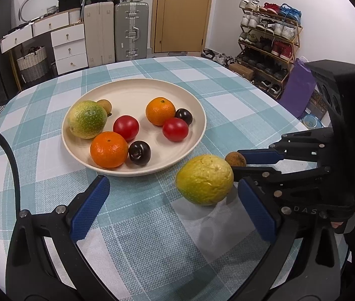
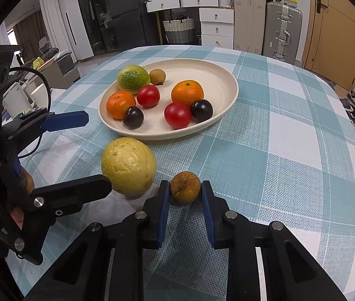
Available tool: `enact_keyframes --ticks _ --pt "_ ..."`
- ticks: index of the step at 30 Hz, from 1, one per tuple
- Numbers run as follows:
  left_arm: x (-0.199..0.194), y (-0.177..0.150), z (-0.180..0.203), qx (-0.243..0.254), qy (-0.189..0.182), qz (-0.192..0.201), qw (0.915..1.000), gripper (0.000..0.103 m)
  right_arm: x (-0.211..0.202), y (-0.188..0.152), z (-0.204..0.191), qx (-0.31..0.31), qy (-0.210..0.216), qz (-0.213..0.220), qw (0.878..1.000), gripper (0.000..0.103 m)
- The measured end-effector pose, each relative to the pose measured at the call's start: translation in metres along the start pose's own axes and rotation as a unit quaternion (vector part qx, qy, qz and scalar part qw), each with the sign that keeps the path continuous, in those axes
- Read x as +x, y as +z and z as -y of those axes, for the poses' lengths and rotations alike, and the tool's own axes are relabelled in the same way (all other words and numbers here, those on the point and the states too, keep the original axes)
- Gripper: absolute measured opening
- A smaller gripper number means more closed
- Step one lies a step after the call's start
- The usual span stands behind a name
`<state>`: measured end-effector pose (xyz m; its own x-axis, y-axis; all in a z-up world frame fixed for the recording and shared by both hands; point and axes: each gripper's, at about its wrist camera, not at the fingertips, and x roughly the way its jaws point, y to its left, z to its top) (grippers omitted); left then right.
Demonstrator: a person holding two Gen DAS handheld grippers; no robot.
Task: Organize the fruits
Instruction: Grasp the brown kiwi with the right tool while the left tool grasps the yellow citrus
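Observation:
A cream plate [image 1: 132, 92] [image 2: 215, 75] holds a green citrus [image 1: 87, 119], two oranges, two red fruits, two dark plums and a small brown fruit. In front of it on the cloth lies a yellow-green fruit [image 1: 204, 179] [image 2: 128, 165]. My left gripper [image 1: 172, 181] [image 2: 98, 153] is open wide. That fruit sits just ahead of its right fingertip, touching no pad. My right gripper [image 2: 185, 185] [image 1: 239, 163] is shut on a small brown wrinkled fruit [image 2: 185, 188] [image 1: 235, 159], which rests on the cloth right of the yellow-green one.
The round table carries a teal and white checked cloth [image 1: 152, 225]. Beyond it stand suitcases [image 1: 131, 32], white drawers, a basket, a door and a shoe rack [image 1: 270, 37]. A black cable [image 1: 4, 145] curves along the left edge.

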<state>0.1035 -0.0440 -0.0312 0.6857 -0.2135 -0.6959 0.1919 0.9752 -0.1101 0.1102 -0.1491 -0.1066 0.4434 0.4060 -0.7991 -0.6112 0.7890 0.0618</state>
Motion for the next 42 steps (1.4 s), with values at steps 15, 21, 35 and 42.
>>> enact_keyframes --ticks 15,21,35,42 --pt "0.009 -0.006 0.013 0.025 -0.029 -0.028 0.9989 0.074 -0.002 0.001 -0.003 -0.003 0.013 0.004 1.0 0.026" --pt "0.012 -0.006 0.01 0.016 -0.035 -0.034 0.9987 0.064 -0.003 0.002 -0.007 -0.008 0.02 0.008 1.0 0.026" --pt "0.014 -0.005 0.01 0.015 -0.044 -0.031 0.9984 0.05 -0.003 0.003 -0.014 -0.02 0.022 0.011 0.999 0.026" --pt "0.008 -0.005 0.013 0.021 -0.049 -0.019 0.9984 0.045 -0.003 0.003 -0.013 -0.02 0.019 0.01 1.0 0.026"
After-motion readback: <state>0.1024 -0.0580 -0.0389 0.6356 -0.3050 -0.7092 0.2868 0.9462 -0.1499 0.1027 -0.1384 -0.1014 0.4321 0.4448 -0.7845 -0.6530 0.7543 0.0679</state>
